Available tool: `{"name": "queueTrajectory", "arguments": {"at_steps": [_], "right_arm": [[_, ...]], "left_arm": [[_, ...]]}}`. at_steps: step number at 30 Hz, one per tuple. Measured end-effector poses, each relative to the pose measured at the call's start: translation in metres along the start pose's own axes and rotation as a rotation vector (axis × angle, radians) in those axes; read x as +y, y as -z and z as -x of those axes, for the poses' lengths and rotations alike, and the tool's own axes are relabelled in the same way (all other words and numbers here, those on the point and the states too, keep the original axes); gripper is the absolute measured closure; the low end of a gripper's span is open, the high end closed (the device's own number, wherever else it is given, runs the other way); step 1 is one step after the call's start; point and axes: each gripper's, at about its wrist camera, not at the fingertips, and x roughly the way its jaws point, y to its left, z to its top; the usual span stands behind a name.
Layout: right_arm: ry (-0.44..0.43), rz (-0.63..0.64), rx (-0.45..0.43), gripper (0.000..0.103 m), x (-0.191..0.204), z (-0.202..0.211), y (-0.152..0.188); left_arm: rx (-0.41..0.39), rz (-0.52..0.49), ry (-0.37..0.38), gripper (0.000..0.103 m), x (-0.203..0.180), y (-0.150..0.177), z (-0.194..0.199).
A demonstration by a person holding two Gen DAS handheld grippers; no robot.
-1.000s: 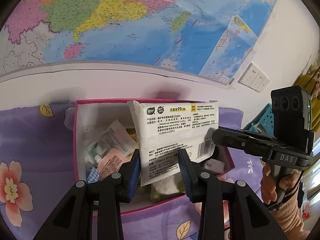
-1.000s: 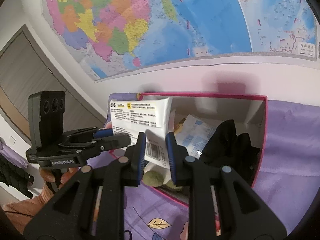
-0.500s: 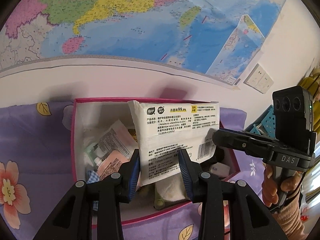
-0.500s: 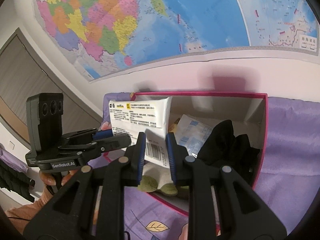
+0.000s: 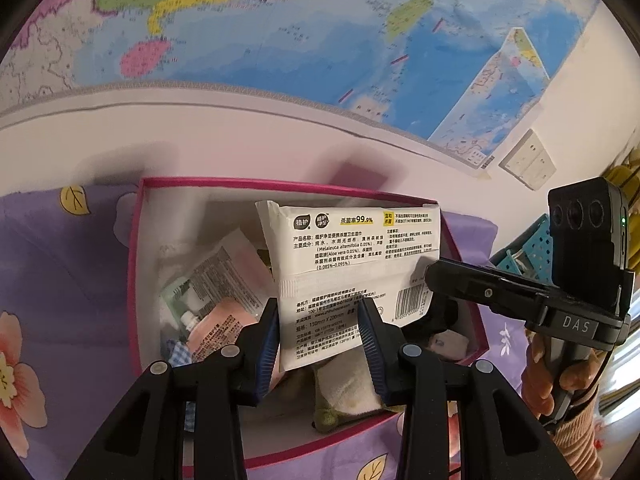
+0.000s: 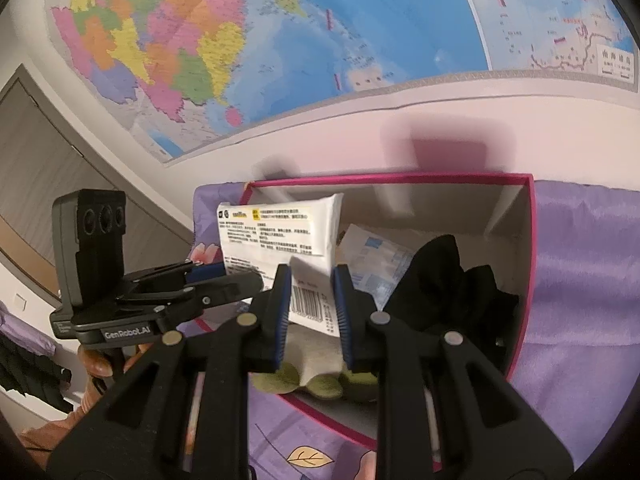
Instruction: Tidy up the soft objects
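Both the left gripper [image 5: 318,334] and right gripper [image 6: 308,300] clench a white wipes pack [image 5: 352,264] above the pink box [image 5: 134,280], crowded with sachets [image 5: 224,284], black cloth [image 6: 444,280] and a plush toy [image 5: 344,394].

Both views are evenly lit by soft indoor light, with no harsh glare. In the left wrist view a brighter, washed-out patch sits at about 4 o'clock (daylight, by the look of it). Dull, soft-edged shadows fall on the pale wall [image 5: 224,136] just above the pink box [image 5: 134,264], at 12 o'clock from centre in the right wrist view. Fisheye distortion bends the wall map [image 6: 280,40] strongly toward the rims, and black vignette corners frame each picture. The map's print is smeared with motion blur, more in the left wrist view. The wipes packet [image 5: 352,264] reads sharply there; its text is softer in the right wrist view.
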Motion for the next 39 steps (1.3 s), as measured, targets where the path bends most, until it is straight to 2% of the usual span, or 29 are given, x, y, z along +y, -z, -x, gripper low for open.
{"name": "queueTrajectory", "arguments": {"at_steps": [10,19,25,29,33,35,37,39], "right_arm": [[0.017,-0.037,0.019,0.078,-0.007,-0.01,-0.003],[0.018,-0.078,0.019,0.078,-0.015,-0.013,-0.003],[0.035,-0.038,0.008,0.078,-0.004,-0.01,0.0],[0.046,-0.005,0.002,0.078,0.004,-0.004,0.005],[0.052,0.025,-0.017,0.076,0.011,0.007,0.012],[0.058,0.036,-0.035,0.071,0.015,0.016,0.016],[0.06,0.057,-0.056,0.063,0.023,0.028,0.022],[0.067,0.088,-0.085,0.053,0.036,0.044,0.031]], "left_arm": [[0.031,0.039,0.009,0.063,0.01,-0.003,-0.009],[0.039,0.078,-0.033,0.063,0.022,-0.004,-0.021],[0.014,0.048,-0.087,0.063,0.022,0.002,-0.019],[-0.026,0.029,-0.114,0.053,0.013,0.005,-0.01],[-0.107,-0.009,-0.145,0.041,0.001,0.013,0.011],[-0.159,-0.023,-0.178,0.027,-0.005,0.02,0.026],[-0.204,-0.038,-0.196,0.019,-0.008,0.028,0.041],[-0.255,-0.061,-0.237,0.016,-0.018,0.04,0.058]]}}
